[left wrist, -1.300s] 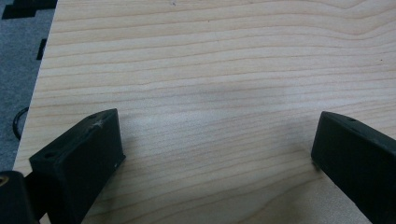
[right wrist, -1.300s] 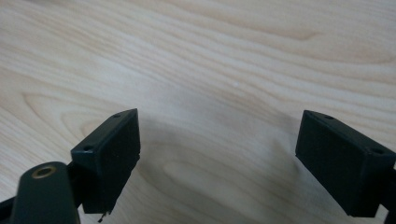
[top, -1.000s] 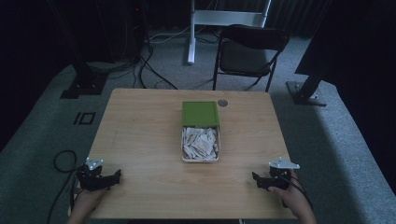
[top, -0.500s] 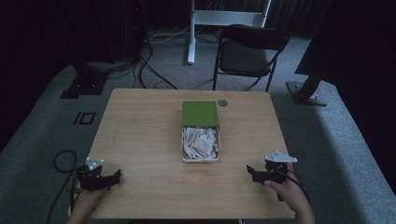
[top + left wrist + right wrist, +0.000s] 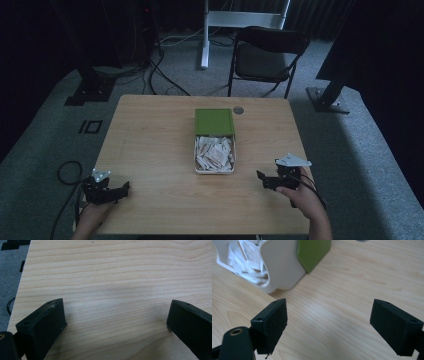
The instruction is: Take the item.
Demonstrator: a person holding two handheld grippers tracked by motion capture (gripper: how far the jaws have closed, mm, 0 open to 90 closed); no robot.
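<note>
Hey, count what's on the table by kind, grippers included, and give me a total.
Grippers: 2, the left gripper and right gripper
White tray of paper packets: 1
Green lid: 1
Small round disc: 1
Total: 5

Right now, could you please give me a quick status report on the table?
Left gripper open, empty, near table corner. Right gripper open, empty, pointing toward white box of paper packets. Green lid lies beyond it. Nothing between.
</note>
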